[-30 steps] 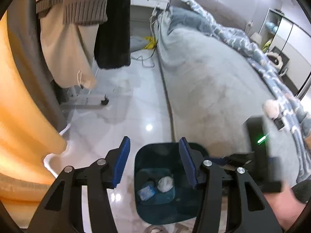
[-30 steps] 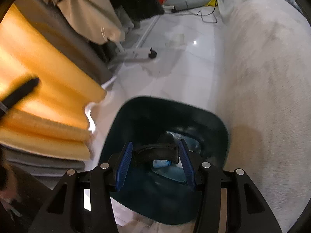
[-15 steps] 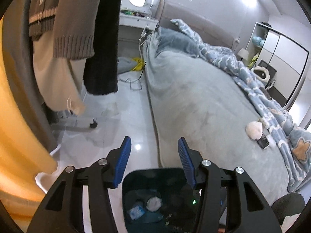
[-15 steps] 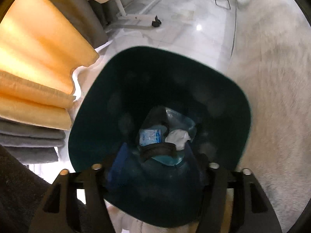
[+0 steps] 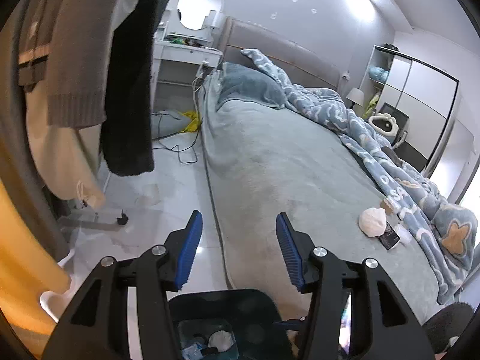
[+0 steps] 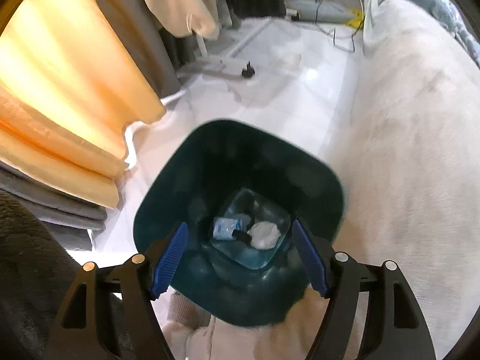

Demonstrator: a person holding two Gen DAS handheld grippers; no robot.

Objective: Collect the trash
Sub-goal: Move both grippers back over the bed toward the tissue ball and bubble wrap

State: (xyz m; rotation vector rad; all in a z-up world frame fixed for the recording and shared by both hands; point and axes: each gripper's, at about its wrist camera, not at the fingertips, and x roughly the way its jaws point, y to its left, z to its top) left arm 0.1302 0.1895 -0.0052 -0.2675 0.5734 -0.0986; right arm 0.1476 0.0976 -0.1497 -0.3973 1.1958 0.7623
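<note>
While below right tool (image 6: 240, 258), bin (image 6: 186, 180).

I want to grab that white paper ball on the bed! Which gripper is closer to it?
Probably left. The left gripper faces the bed, the paper ball ahead to its right. The right gripper hangs over the trash bin.

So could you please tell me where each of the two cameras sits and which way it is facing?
Left wrist: on the open left gripper, facing level along the bed toward the headboard; a crumpled tissue lies there.
Right wrist: on the open right gripper, looking down into the trash bin.
Shared: the bin, bed, floor and hanging clothes.
</note>
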